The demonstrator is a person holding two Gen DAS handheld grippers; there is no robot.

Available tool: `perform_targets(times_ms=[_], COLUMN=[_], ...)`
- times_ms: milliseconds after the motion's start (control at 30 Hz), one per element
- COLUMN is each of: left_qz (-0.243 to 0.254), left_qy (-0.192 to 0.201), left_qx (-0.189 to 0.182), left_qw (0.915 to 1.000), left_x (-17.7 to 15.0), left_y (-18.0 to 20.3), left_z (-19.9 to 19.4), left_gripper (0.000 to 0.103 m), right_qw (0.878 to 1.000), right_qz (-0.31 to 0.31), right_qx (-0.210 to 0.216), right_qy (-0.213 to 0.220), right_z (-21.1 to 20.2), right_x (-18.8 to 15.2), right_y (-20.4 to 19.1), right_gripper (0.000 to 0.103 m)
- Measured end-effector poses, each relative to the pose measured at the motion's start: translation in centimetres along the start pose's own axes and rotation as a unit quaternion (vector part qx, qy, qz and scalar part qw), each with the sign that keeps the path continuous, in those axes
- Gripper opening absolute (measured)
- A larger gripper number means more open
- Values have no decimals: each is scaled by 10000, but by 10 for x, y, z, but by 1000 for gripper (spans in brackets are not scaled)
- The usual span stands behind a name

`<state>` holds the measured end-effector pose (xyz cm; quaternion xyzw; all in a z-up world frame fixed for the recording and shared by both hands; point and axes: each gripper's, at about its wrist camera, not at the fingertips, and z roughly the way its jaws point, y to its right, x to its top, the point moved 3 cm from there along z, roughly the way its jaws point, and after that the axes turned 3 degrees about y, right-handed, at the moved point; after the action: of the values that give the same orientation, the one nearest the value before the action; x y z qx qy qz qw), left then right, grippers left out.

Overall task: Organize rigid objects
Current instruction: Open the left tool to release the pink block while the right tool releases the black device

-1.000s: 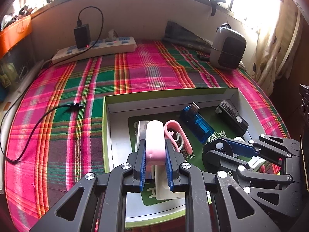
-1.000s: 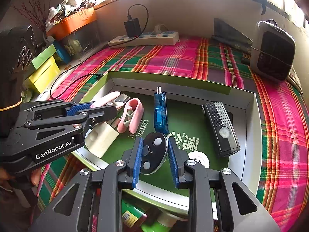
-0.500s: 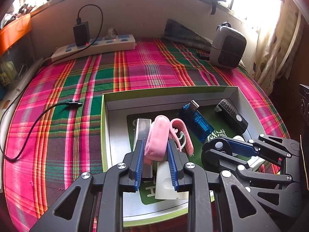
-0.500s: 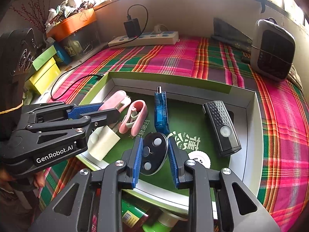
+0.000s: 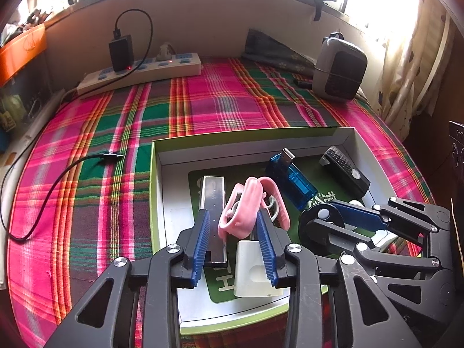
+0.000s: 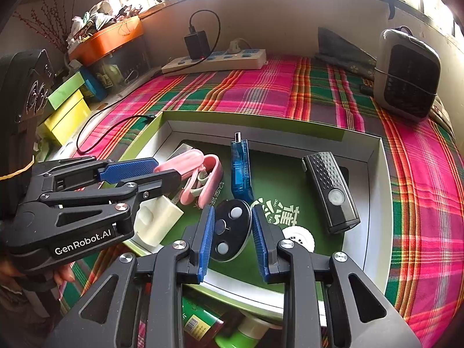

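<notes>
My left gripper [image 5: 233,232] hangs over the green-rimmed box [image 5: 162,150] with its jaws opening. A pink case [image 5: 246,208] lies tilted between them, leaning on the right pad and clear of the left one. Under it are a silver bar [image 5: 213,203], a white adapter [image 5: 252,272] and a pink clip [image 5: 275,200]. My right gripper [image 6: 232,232] is shut on a black oval key fob [image 6: 230,232], held just above the box floor. A blue USB stick [image 6: 240,171] and a black rectangular remote [image 6: 330,191] lie further back in the box.
A white round cap [image 6: 298,236] lies by the right pad. On the plaid cloth are a power strip [image 5: 139,72], a loose black cable [image 5: 58,179] and a grey heater [image 5: 339,72]. Yellow and green boxes [image 6: 66,116] stand at the left; bottles [image 6: 232,333] lie below the box front.
The left jaws have spread apart. The pink case, gripped upright before, has tipped over and sunk into the box. The right gripper and its key fob have kept still.
</notes>
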<state>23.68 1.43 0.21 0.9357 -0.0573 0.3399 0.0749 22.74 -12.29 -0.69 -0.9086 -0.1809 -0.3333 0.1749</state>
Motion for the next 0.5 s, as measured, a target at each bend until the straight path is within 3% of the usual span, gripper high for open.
perform_targets(times_ms=[133,500], left_qz=[-2,40], left_qy=[25,201], left_qx=[41,168], left_qw=[10000,9996], left_x=[0,-3], left_y=[0,5], left_z=[-2,-20], left_gripper=[36,36], right_qw=[10000,9997], right_qz=[-4,-31], right_qx=[-4,-107], right_qy=[31,225], right_z=[-2,-18], right_x=[0,-2], right_y=[-1,-2], right_gripper=[35,36])
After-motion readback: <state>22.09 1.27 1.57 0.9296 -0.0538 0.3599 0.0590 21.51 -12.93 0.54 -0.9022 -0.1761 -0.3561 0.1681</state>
